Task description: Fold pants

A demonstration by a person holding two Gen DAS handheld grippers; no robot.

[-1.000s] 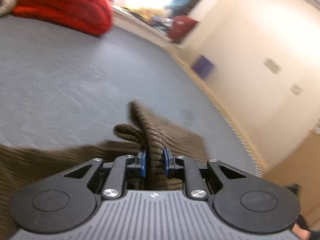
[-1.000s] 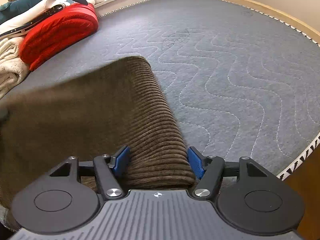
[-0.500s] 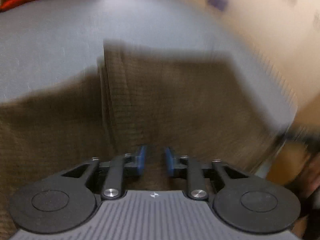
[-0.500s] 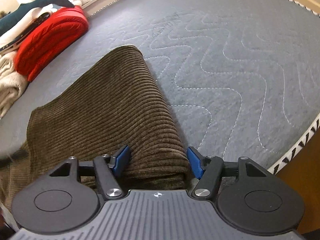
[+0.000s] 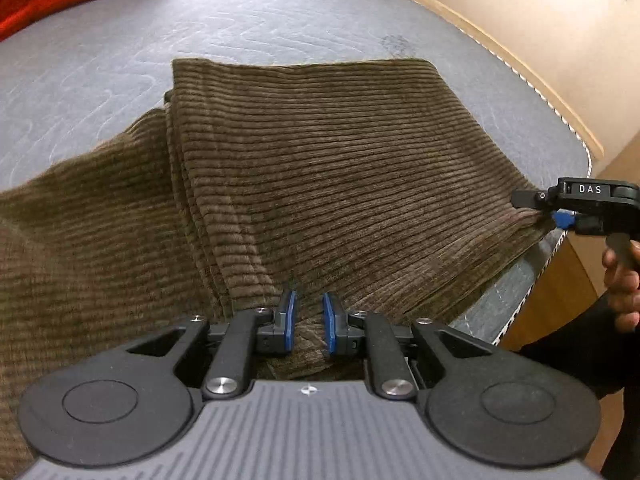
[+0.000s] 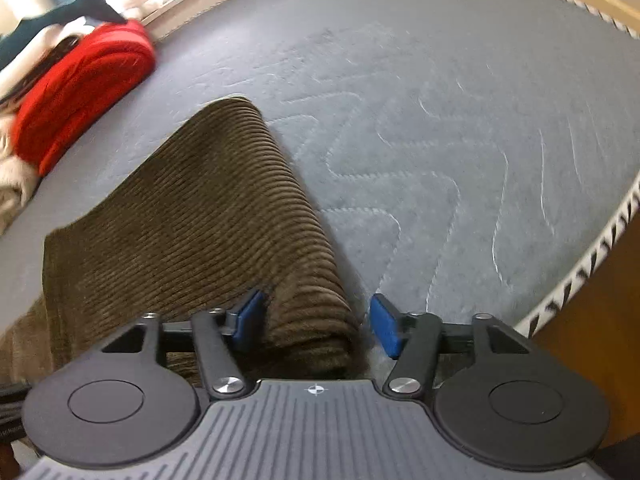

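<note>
Brown corduroy pants point(image 5: 320, 168) lie folded over on a grey quilted mattress point(image 5: 248, 12), one layer doubled back across the other so that the ribs run crosswise and a stepped edge of stacked cloth shows down the left of the fold. The pants sit near the mattress's front edge, where white piping point(image 5: 532, 80) borders a light wooden bed frame point(image 5: 480, 28).

The left gripper point(image 5: 307, 322), seen from its own camera, has its blue-padded fingers point(image 5: 289, 320) drawn close on a narrow pinch of the corduroy at the near hem, the cloth bunched between the pads.

At the far right of that view the right gripper point(image 5: 556, 216) meets the pants' corner at the mattress edge, a hand point(image 5: 622, 280) in a dark sleeve point(image 5: 576, 356) behind it. From the right gripper's own camera point(image 6: 316, 324) the fingers point(image 6: 250, 316) stand well apart and are widening. A thick rolled fold of the pants point(image 6: 200, 220) lies between them, touching the left pad, while the right pad point(image 6: 384, 328) stands clear of the cloth with bare mattress point(image 6: 440, 120) showing in the gap.

Farther back on the bed a red bundle of fabric point(image 6: 80, 92) rests against pale bedding point(image 6: 12, 184), with a dark teal plush shark point(image 6: 68, 12) lying above it. A cream wall point(image 5: 540, 20) rises beyond the bed frame.
</note>
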